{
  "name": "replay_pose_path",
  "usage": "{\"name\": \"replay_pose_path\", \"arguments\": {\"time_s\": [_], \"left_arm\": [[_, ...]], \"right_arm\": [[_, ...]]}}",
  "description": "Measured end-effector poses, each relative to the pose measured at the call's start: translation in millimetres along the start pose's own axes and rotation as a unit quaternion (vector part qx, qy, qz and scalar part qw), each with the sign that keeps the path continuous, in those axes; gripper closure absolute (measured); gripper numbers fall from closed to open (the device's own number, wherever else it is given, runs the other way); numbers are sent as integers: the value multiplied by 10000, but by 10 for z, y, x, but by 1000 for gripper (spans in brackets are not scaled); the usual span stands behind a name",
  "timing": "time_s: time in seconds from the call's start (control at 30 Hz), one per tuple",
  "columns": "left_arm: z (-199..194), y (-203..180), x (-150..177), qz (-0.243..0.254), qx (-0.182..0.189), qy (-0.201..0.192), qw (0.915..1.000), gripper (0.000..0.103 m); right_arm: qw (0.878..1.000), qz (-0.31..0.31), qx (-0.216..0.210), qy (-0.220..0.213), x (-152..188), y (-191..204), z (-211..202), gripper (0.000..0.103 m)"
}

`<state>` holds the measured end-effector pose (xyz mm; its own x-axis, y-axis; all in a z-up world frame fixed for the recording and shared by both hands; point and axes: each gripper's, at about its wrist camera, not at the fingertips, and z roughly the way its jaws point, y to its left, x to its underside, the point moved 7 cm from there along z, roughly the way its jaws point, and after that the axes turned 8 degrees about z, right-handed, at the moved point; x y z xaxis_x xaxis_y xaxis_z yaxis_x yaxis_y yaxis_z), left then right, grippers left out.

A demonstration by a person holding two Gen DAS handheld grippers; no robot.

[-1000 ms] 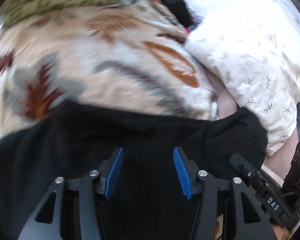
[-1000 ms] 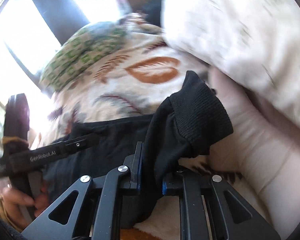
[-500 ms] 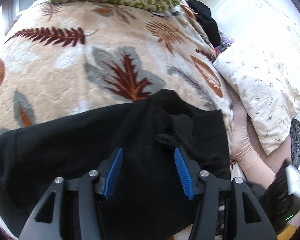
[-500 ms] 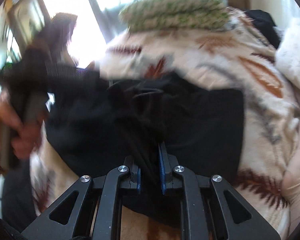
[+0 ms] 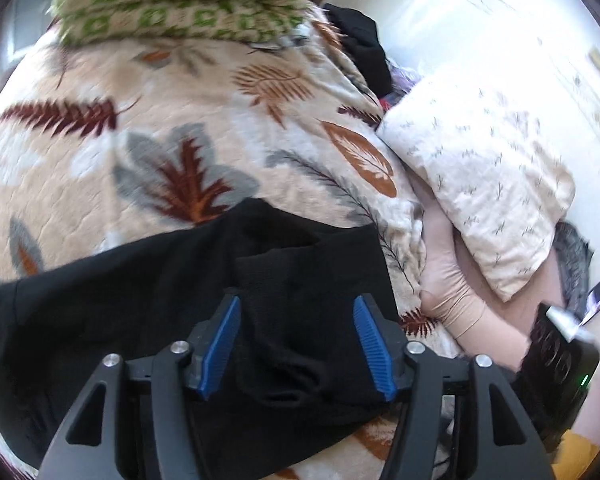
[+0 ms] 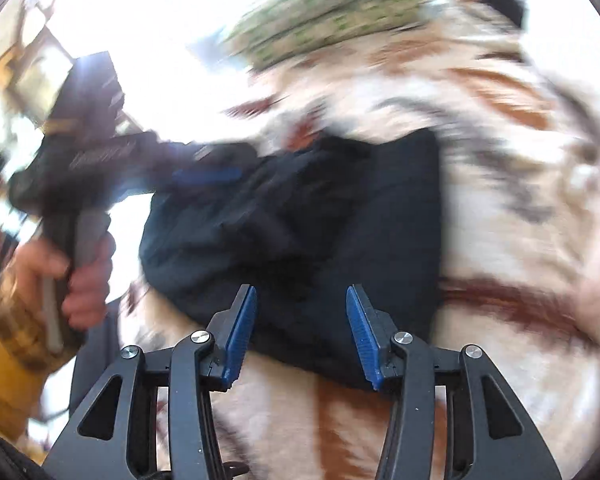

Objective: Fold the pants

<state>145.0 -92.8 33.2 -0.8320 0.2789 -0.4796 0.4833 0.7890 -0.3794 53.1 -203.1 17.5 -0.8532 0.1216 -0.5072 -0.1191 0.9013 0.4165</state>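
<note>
Under both spread, empty grippers, left gripper (image 5: 296,346) and right gripper (image 6: 300,334): black pants (image 5: 148,300), long axis crosswise; no legible writing

This is a bedroom in a home. A bed is covered by a quilted leaf-print bedspread (image 5: 148,132), with a pale sprig-patterned pillow (image 5: 480,184) at one side and a folded green-and-cream blanket (image 5: 180,0) at the far end. Bright window light falls behind it.

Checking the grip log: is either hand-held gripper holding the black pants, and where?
Neither. The left hand-held gripper and the right are open above the black pants.
</note>
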Motion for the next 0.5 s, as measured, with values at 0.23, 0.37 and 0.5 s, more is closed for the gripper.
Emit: {"name": "replay_pose_path", "arguments": {"time_s": [0.23,0.37,0.5], "left_arm": [[321,-74,312,653,-1006,596,9910,41],[316,93,724,849,-1251,481,9873,39],[238,118,780,719,-1198,310,9897,39]], "right_arm": [[9935,253,1109,49,4,-427,182,57],[9871,2,1577,266,146,-556,301,57],[9857,-13,1655,314,146,-535,282,55]]}}
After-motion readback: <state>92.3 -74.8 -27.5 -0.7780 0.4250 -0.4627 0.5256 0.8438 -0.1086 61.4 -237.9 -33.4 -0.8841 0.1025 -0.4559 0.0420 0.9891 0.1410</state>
